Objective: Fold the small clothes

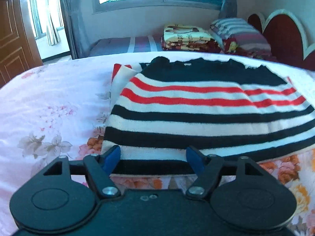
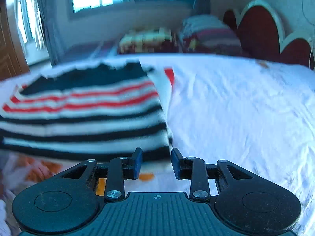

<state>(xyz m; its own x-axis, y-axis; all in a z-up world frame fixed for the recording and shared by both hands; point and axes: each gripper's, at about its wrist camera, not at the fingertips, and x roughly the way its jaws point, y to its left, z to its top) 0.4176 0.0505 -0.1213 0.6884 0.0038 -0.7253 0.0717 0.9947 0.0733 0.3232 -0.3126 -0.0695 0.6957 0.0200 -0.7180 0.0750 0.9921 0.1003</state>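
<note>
- I see the striped sweater lying on the bed, already folded into a compact block; it fills the centre and right of the left wrist frame.
- My left gripper is released, jaws wide apart, and the near hem of the sweater lies between them, at the lower centre of that frame. I cannot tell if the pads touch the cloth.
- My right gripper is also released, with a narrower gap. In its blurred frame the sweater sits in the left half, and the near right corner is just above and left of the fingertips.
- The long axis of the stripes runs across both frames, left to right, parallel to the line between the jaws.
- I judge both grippers are at the near hem, the left one closer to a grasp; the next fold would go away from me, toward the stacked blankets at the top.
</note>
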